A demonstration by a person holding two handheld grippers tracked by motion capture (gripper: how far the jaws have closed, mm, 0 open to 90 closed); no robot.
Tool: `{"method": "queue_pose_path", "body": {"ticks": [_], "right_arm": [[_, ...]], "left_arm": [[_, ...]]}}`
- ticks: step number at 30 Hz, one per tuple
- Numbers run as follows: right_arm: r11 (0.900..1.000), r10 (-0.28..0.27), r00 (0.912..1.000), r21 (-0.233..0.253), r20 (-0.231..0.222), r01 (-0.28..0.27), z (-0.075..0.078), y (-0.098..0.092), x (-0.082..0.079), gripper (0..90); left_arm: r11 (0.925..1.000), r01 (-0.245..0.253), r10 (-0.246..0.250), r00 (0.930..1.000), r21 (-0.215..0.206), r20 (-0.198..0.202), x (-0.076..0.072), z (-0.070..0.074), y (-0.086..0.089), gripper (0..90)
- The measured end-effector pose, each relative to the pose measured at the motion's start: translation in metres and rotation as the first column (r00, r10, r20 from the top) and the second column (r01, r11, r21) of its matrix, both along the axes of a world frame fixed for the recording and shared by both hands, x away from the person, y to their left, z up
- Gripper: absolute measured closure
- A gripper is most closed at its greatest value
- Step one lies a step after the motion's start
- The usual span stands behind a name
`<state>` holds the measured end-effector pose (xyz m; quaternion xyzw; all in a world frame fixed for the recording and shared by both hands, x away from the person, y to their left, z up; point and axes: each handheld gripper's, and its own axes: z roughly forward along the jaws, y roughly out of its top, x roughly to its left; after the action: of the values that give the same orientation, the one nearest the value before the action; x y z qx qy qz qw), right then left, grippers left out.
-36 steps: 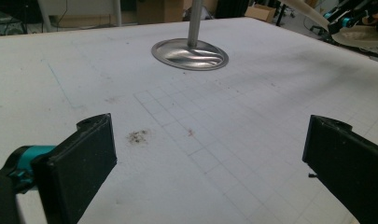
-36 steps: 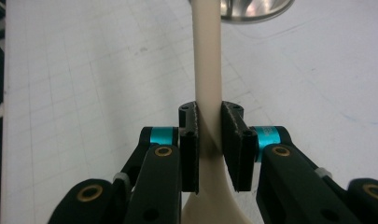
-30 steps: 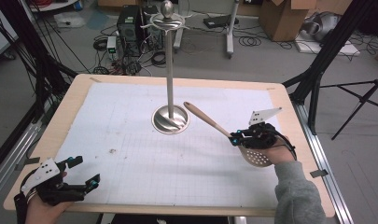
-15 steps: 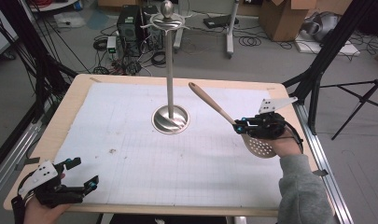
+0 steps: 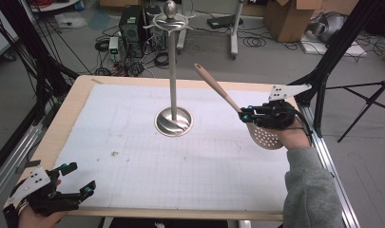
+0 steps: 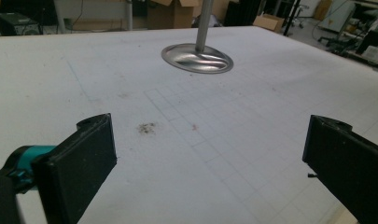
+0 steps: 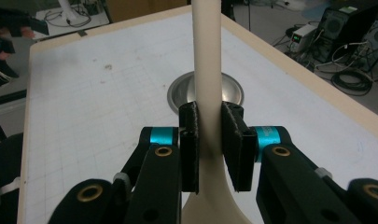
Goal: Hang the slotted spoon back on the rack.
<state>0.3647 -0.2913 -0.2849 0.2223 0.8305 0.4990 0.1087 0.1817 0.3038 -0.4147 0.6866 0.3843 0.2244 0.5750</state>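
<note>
Right tool (image 5: 245, 115), right of centre in the high view, is clamped on the slotted spoon (image 5: 228, 100) held above the surface (image 5: 133, 156); left tool (image 5: 78, 187) idles released at lower left; handle tip should meet the stand (image 5: 173, 71) hooks squarely.

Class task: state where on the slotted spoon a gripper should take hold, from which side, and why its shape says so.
Grip the slotted spoon low on its narrow handle, just above the perforated bowl, jaws closing across the handle's sides, as the right gripper does. The bowl is too wide.
</note>
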Motion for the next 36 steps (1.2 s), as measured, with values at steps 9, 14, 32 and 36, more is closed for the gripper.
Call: {"method": "queue_pose_path", "body": {"ticks": [9, 14, 32, 36], "right_arm": [[1.0, -0.014, 0.9998, 0.025, 0.015, 0.014, 0.008, 0.002, 0.005, 77.8], [0.999, -0.027, 0.9995, 0.023, 0.019, 0.026, 0.008, 0.005, 0.008, 77.8], [0.996, -0.043, 0.9966, 0.078, 0.07, 0.037, 0.025, 0.007, 0.007, 77.8], [0.996, -0.047, 0.996, 0.081, 0.076, 0.041, 0.029, 0.009, 0.007, 77.8]], "left_arm": [[1.0, -0.009, 0.009, 0.9998, -0.002, 0.019, -0.005, 0.006, 0.001, 2.9], [0.9999, -0.015, 0.016, 0.9993, -0.002, 0.033, -0.007, 0.01, 0.005, 3.0], [0.9996, -0.026, 0.026, 0.9994, 0.011, 0.022, -0.009, 0.007, 0.006, 2.9], [0.9995, -0.029, 0.029, 0.9993, 0.009, 0.023, -0.01, 0.007, 0.008, 2.9]]}}
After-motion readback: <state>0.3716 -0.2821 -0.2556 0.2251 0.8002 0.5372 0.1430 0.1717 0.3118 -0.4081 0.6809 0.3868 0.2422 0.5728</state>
